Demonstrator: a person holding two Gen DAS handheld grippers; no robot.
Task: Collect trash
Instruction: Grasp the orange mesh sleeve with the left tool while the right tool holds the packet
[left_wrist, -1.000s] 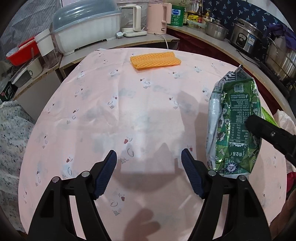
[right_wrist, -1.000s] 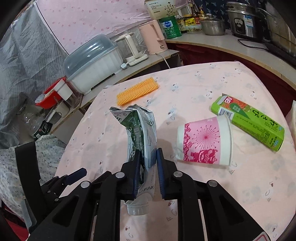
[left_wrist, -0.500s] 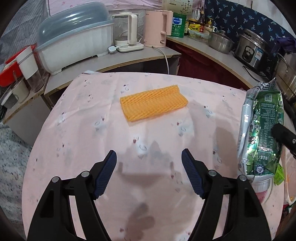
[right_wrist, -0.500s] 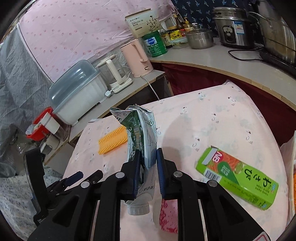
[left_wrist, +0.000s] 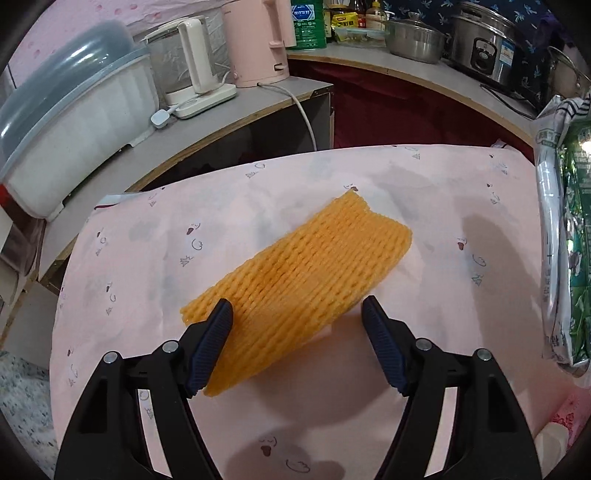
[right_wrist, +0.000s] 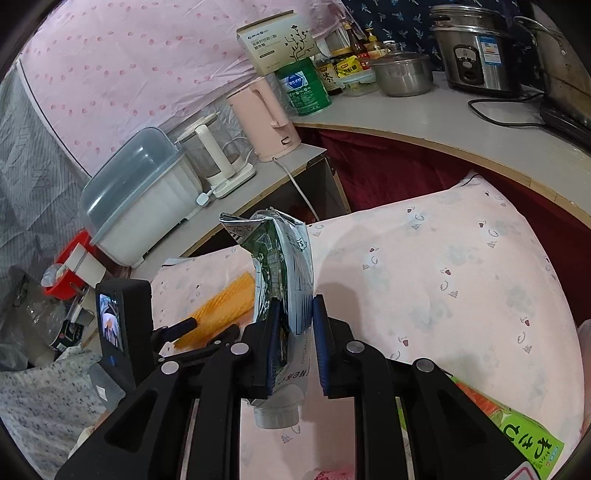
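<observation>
The left gripper (left_wrist: 297, 345) hovers low over the pink patterned tablecloth (left_wrist: 424, 192), its blue-padded fingers spread wide either side of the near end of the flat orange foam fruit net (left_wrist: 306, 273). The net lies toward the far edge of the tabletop, running diagonally, its far corner pointing at the far right corner. The left pad looks to overlap the net's near-left edge; whether it touches cannot be told.

Over on the other side, the right gripper (right_wrist: 295, 339) is clamped on the crumpled green-and-silver foil pouch with a white cap (right_wrist: 282, 280), holding it upright above the cloth, cap hanging below the pads.

Now the danger. That net is thin and springy, lying flat: if the fingers close above it they will probably skate over the top and come up empty, or pinch the tablecloth along with it and drag the cloth. The net is also wider than a clean bite, so a closing grip may buckle it and let it flop out.

Room? The far edge sits not far beyond the net, with a dark gap before the grey side counter (left_wrist: 207, 144), so a push forward could send it off. The pouch stands close on the right edge of the left view, so sideways swings risk a clash. Toward the near edge, open cloth.
</observation>
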